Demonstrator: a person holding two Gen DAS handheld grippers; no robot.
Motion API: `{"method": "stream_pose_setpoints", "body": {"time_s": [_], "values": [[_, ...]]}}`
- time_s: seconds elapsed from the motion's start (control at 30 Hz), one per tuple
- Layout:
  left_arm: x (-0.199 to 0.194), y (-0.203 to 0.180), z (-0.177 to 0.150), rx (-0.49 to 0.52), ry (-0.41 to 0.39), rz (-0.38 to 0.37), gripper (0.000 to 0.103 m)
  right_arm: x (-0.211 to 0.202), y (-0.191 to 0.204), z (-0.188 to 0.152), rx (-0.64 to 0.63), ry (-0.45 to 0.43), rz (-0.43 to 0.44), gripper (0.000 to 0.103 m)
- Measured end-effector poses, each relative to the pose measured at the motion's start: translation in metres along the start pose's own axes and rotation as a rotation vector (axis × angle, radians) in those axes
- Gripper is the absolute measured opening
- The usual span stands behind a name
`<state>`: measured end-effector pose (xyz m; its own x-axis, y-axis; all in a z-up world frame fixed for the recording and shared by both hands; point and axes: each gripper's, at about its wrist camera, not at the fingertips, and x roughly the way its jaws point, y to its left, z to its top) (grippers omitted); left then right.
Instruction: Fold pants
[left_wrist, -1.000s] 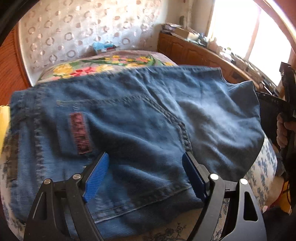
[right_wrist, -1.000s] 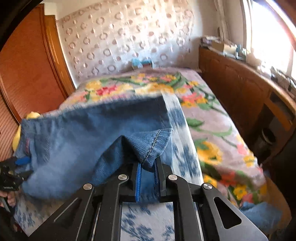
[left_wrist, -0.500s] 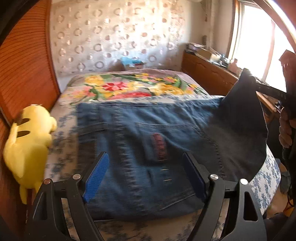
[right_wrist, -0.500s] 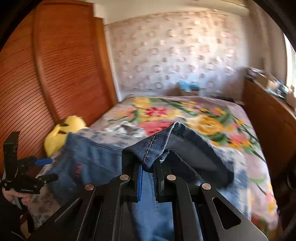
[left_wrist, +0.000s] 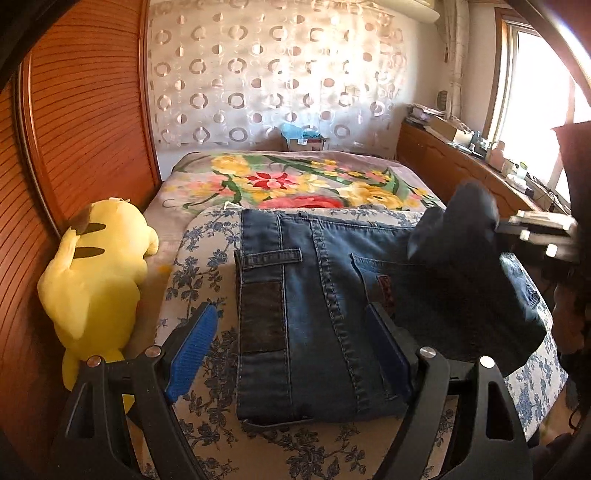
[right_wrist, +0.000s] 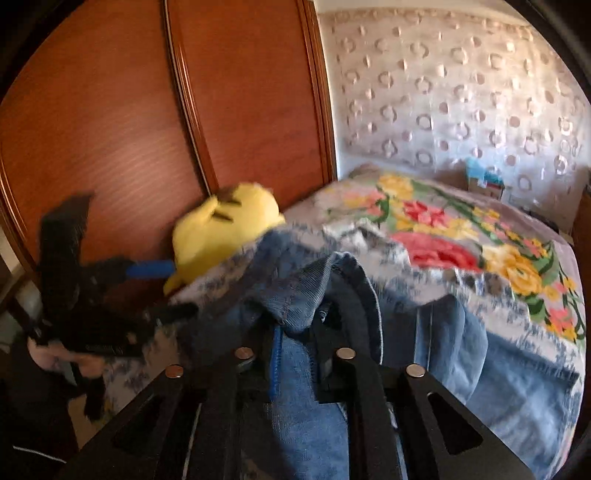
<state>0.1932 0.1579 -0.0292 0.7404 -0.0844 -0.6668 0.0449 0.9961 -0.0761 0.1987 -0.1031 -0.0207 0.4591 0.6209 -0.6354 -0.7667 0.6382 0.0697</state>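
Left wrist view, left gripper (left_wrist: 291, 347) spread wide above folded jeans (left_wrist: 314, 302) on floral bed (left_wrist: 295, 181), right gripper (right_wrist: 295, 332) clamped on lifted denim, yellow plush toy (left_wrist: 96, 273) beside.

Black frames, blue-padded fingers (left_wrist: 192, 350), apparently.

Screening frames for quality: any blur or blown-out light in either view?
Left wrist view: window overexposed, jeans sharp, right gripper smeared and backlit. Right wrist view: motion-blurred throughout, plush toy and left gripper streaked; fisheye bends both.
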Motion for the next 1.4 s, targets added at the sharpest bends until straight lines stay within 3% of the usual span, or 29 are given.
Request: {"method": "stream_pose_setpoints", "body": {"time_s": [0.13,0.53,0.7,1.1,1.4], "values": [[0.007,-0.006,0.002,0.009,0.012,-0.018,0.082,0.012,-0.012,-0.007,0.018,0.084,-0.006,0.042],[0.021,-0.040,0.015,0.062,0.017,-0.075,0.082,-0.030,-0.033,-0.004,0.062,0.070,-0.089,0.042],[0.021,-0.045,0.014,0.069,0.022,-0.085,0.082,-0.020,-0.041,-0.014,0.093,0.088,-0.136,0.042],[0.032,-0.057,-0.021,0.079,0.106,-0.148,0.082,0.034,-0.043,-0.017,0.140,0.187,-0.134,0.042],[0.038,-0.076,-0.028,0.124,0.122,-0.199,0.080,0.037,-0.060,-0.015,0.161,0.203,-0.125,0.042]]}}
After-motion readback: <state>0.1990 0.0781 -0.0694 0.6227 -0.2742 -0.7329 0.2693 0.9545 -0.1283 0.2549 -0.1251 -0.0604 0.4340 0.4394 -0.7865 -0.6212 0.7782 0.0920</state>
